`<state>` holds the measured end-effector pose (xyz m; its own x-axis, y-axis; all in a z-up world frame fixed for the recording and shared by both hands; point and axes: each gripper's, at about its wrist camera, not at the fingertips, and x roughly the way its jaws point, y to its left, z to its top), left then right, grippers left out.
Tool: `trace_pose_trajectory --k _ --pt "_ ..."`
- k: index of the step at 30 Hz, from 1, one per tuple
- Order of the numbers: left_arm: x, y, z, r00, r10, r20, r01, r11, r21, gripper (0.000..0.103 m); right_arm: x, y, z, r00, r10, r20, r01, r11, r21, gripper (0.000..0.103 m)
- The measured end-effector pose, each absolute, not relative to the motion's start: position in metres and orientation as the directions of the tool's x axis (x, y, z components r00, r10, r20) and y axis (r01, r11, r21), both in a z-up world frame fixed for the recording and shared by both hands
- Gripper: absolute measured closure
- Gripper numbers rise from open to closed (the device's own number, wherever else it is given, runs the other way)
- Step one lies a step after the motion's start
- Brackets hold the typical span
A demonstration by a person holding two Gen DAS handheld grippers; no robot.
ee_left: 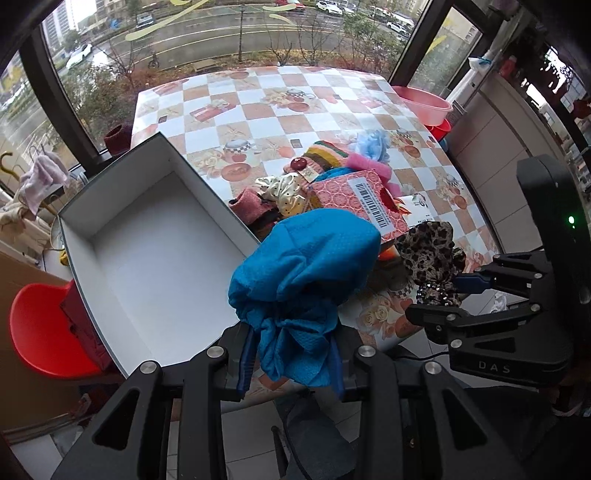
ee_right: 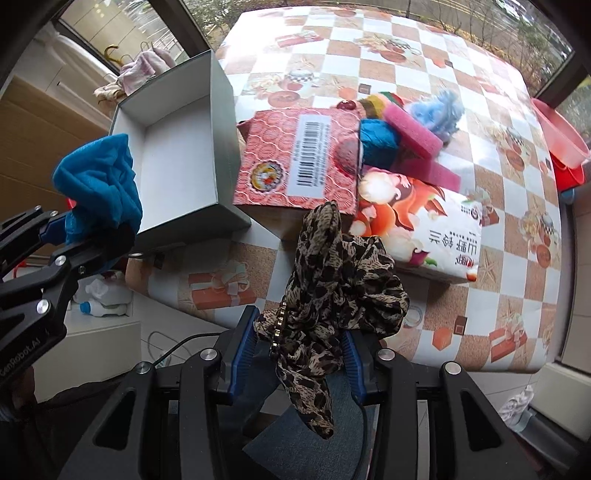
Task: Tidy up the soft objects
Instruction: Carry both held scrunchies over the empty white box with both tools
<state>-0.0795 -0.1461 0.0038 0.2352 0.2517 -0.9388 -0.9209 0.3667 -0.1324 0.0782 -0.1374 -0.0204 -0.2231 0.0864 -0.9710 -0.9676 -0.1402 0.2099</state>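
I'm gripping the blue cloth [ee_left: 303,266] in my left gripper [ee_left: 291,363] and the leopard scarf [ee_right: 340,291] in my right gripper [ee_right: 301,354], beside the open box [ee_left: 147,266] at the table's [ee_left: 295,96] near edge.

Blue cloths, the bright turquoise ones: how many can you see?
2: one bunched turquoise mesh cloth held in the left claw beside the open box, one rolled turquoise cloth in the table pile. More may be hidden underneath.

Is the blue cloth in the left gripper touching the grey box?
Cannot tell. In both wrist views the blue cloth overlaps the grey box rim, with no plain gap or contact.

Checkered table [ee_left: 295,96] beside big windows [ee_left: 221,33]
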Motion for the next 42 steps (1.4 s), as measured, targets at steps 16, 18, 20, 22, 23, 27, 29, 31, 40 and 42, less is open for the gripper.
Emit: trace_pose_trajectory --k 16,18,20,22,23,27,29,31,40,42 --pt "-0.126 -0.137 -0.002 0.225 0.274 -0.935 -0.967 0.181 -0.18 0.068 0.058 -0.13 -0.01 -0.198 0.097 -0.975 -0.962 -0.21 0.174 0.059" --pt "-0.128 -0.137 -0.002 0.222 0.274 -0.936 -0.968 0.174 -0.179 0.068 0.057 -0.129 -0.009 -0.198 0.095 -0.976 -0.962 -0.212 0.174 0.059" --pt "-0.13 -0.136 -0.003 0.219 0.274 -0.936 -0.97 0.167 -0.178 0.068 0.055 -0.128 -0.009 -0.197 0.095 -0.976 -0.961 -0.216 0.173 0.059" --pt "-0.132 -0.136 -0.004 0.216 0.275 -0.937 -0.971 0.16 -0.177 0.068 0.054 -0.128 -0.008 -0.197 0.095 -0.976 -0.96 -0.22 0.172 0.059" --pt "-0.133 -0.136 -0.004 0.216 0.275 -0.937 -0.972 0.156 -0.178 0.068 0.054 -0.127 -0.008 -0.197 0.095 -0.976 -0.96 -0.222 0.172 0.059" --pt "-0.138 -0.135 -0.006 0.211 0.274 -0.938 -0.974 0.138 -0.179 0.068 0.053 -0.126 -0.008 -0.199 0.093 -0.976 -0.958 -0.228 0.174 0.059" --pt "-0.141 -0.134 -0.007 0.208 0.273 -0.939 -0.975 0.13 -0.178 0.068 0.051 -0.124 -0.007 -0.201 0.091 -0.975 -0.957 -0.23 0.176 0.059" --pt "-0.143 -0.134 -0.008 0.203 0.273 -0.94 -0.977 0.119 -0.177 0.067 0.05 -0.122 -0.007 -0.204 0.092 -0.975 -0.956 -0.231 0.178 0.059" --pt "-0.157 -0.129 -0.009 0.183 0.282 -0.942 -0.983 0.074 -0.169 0.067 0.034 -0.1 0.004 -0.242 0.102 -0.965 -0.945 -0.251 0.211 0.059" --pt "-0.162 -0.128 -0.009 0.177 0.284 -0.943 -0.984 0.06 -0.167 0.067 0.027 -0.095 0.006 -0.252 0.103 -0.962 -0.94 -0.262 0.218 0.059"
